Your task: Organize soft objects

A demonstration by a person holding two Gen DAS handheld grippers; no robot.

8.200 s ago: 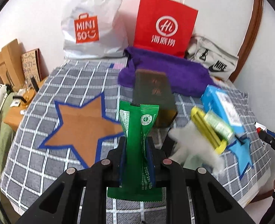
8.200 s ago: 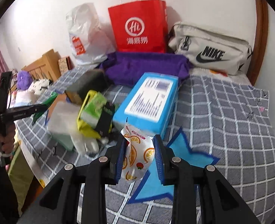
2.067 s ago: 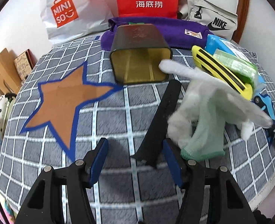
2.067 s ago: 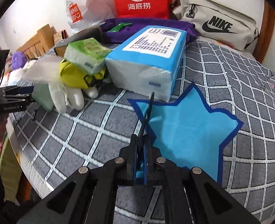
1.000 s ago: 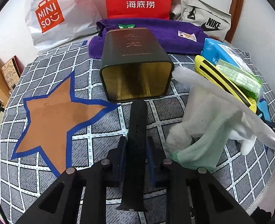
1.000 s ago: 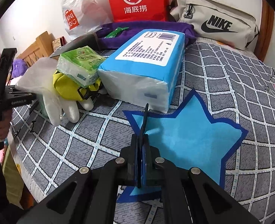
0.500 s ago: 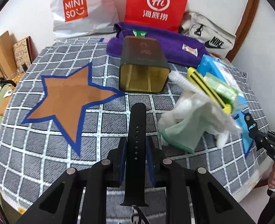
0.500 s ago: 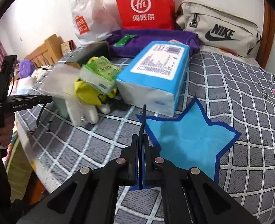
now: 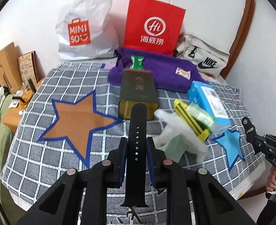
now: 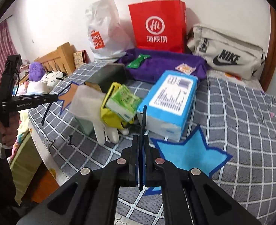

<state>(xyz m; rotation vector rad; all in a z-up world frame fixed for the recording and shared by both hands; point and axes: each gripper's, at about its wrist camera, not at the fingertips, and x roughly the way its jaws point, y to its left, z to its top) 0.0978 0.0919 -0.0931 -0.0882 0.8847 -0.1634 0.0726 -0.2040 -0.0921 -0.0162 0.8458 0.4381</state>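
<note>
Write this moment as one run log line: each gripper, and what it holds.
left gripper: shut on black watch strap | right gripper: shut on thin dark strap | both held above checked cloth

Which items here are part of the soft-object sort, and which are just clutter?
In play:
- black watch strap, clamped in left gripper
- thin black strap, pinched in right gripper
- purple towel holding green packet and orange sachet

Lying about:
- Miniso bag
- red paper bag
- Nike pouch
- blue tissue pack
- dark tin
</note>
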